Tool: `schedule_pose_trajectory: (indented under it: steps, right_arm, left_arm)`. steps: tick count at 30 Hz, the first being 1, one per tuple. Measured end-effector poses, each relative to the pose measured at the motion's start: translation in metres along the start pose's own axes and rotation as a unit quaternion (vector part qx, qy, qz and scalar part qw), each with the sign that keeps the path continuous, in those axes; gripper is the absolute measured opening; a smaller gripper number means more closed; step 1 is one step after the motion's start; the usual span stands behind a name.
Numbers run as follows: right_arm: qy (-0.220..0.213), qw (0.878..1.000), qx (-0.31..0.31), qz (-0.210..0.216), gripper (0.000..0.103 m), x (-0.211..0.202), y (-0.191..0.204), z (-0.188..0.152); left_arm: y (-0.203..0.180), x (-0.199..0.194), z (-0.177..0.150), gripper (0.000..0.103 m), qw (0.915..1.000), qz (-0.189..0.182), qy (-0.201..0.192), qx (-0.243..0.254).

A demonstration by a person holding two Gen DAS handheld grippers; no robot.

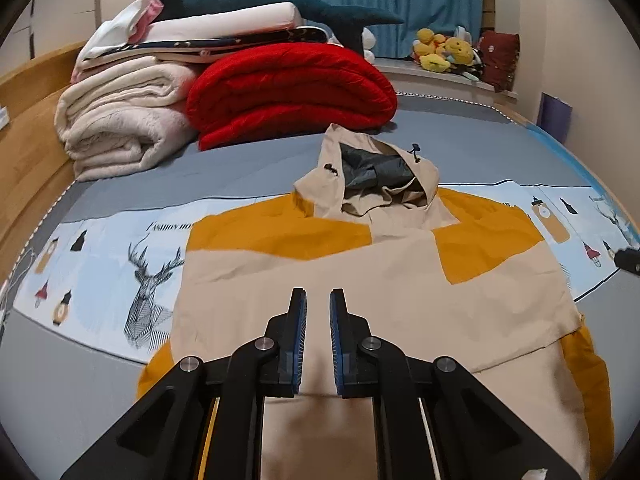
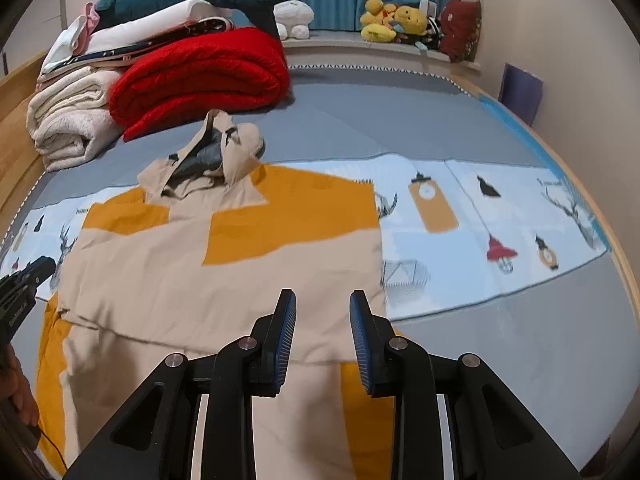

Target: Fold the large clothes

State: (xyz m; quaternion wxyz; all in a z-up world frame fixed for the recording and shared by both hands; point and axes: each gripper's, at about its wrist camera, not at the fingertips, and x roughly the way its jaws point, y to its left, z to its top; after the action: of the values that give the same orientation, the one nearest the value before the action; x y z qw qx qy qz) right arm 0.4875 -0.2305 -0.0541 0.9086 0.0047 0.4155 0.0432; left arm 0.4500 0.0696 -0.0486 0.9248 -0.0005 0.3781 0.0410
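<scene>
With the left gripper (image 1: 318, 304) narrowly parted and the right gripper (image 2: 323, 304) wider, both empty above the hooded jacket (image 1: 360, 280) lying partly folded on the bed (image 1: 100, 380) (hem edges seemingly blurred), a shallow pinch risked catching only the top layer and dragging the fold askew.

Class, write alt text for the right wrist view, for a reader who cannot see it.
A beige and mustard hooded jacket lies flat on a bed, with the right hand-held gripper open above its lower edge, holding nothing. Behind the hood sit a folded red blanket and a cream blanket; the left hand-held gripper shows at the left edge.
</scene>
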Motion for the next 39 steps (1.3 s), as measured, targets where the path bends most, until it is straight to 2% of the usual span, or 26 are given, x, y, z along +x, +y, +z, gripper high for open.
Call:
schedule_pose_trajectory:
  steps: [3, 5, 8, 12, 15, 19, 21, 23, 25, 26, 29, 31, 32, 34, 36, 39]
  right_arm:
    - [-0.008, 1.000, -0.005, -0.006, 0.027, 0.003, -0.004, 0.012]
    - [-0.010, 1.000, -0.001, -0.007, 0.013, 0.008, -0.009, 0.019]
    - [-0.002, 1.000, 0.009, -0.001, 0.005, 0.016, -0.017, 0.025]
    - [0.010, 1.000, 0.007, -0.016, 0.005, 0.029, -0.023, 0.028]
    - [0.023, 0.999, 0.001, -0.031, 0.010, 0.041, -0.023, 0.030]
    - [0.031, 0.999, 0.001, -0.021, 0.013, 0.050, -0.023, 0.032]
    - [0.035, 0.999, -0.001, -0.020, 0.014, 0.054, -0.022, 0.031]
    - [0.042, 0.999, 0.002, -0.018, 0.014, 0.060, -0.023, 0.031]
    - [0.047, 0.999, 0.003, -0.019, 0.015, 0.066, -0.023, 0.031]
    - [0.049, 0.999, 0.004, -0.021, 0.015, 0.068, -0.024, 0.031]
    - [0.055, 0.998, 0.011, -0.021, 0.015, 0.073, -0.029, 0.032]
    - [0.060, 0.998, 0.012, -0.025, 0.015, 0.076, -0.031, 0.032]
    - [0.063, 0.998, 0.013, -0.027, 0.015, 0.077, -0.033, 0.031]
    - [0.072, 0.997, 0.022, -0.028, 0.015, 0.080, -0.036, 0.030]
    - [0.080, 0.996, 0.031, -0.024, 0.015, 0.083, -0.038, 0.029]
    - [0.079, 0.996, 0.029, -0.025, 0.015, 0.079, -0.038, 0.029]
  left_arm:
    - [0.001, 0.018, 0.017, 0.010, 1.0000, 0.001, 0.002, 0.006]
    - [-0.001, 0.041, 0.039, 0.010, 0.9999, -0.001, 0.009, 0.010]
    - [-0.003, 0.073, 0.072, 0.010, 0.9999, -0.006, 0.008, 0.010]
    - [-0.011, 0.124, 0.123, 0.010, 0.9999, 0.000, 0.009, 0.008]
    - [-0.018, 0.162, 0.155, 0.010, 0.9999, 0.002, 0.008, 0.013]
    - [-0.027, 0.220, 0.187, 0.010, 0.9996, 0.010, 0.022, 0.015]
    - [-0.027, 0.250, 0.197, 0.012, 0.9990, 0.008, 0.043, 0.002]
    - [-0.024, 0.286, 0.206, 0.019, 0.9963, -0.006, 0.080, -0.033]
    - [-0.023, 0.310, 0.211, 0.028, 0.9931, -0.006, 0.101, -0.059]
    - [-0.024, 0.319, 0.213, 0.029, 0.9921, -0.003, 0.107, -0.065]
    - [-0.029, 0.342, 0.217, 0.029, 0.9903, 0.004, 0.120, -0.070]
    - [-0.033, 0.359, 0.215, 0.029, 0.9887, 0.025, 0.139, -0.050]
    - [-0.033, 0.366, 0.214, 0.027, 0.9877, 0.038, 0.147, -0.038]
    - [-0.032, 0.369, 0.210, 0.004, 0.9856, 0.066, 0.156, -0.008]
    - [-0.029, 0.349, 0.212, 0.004, 0.9894, 0.063, 0.130, 0.003]
    - [-0.029, 0.294, 0.213, 0.003, 0.9958, 0.026, 0.086, 0.018]
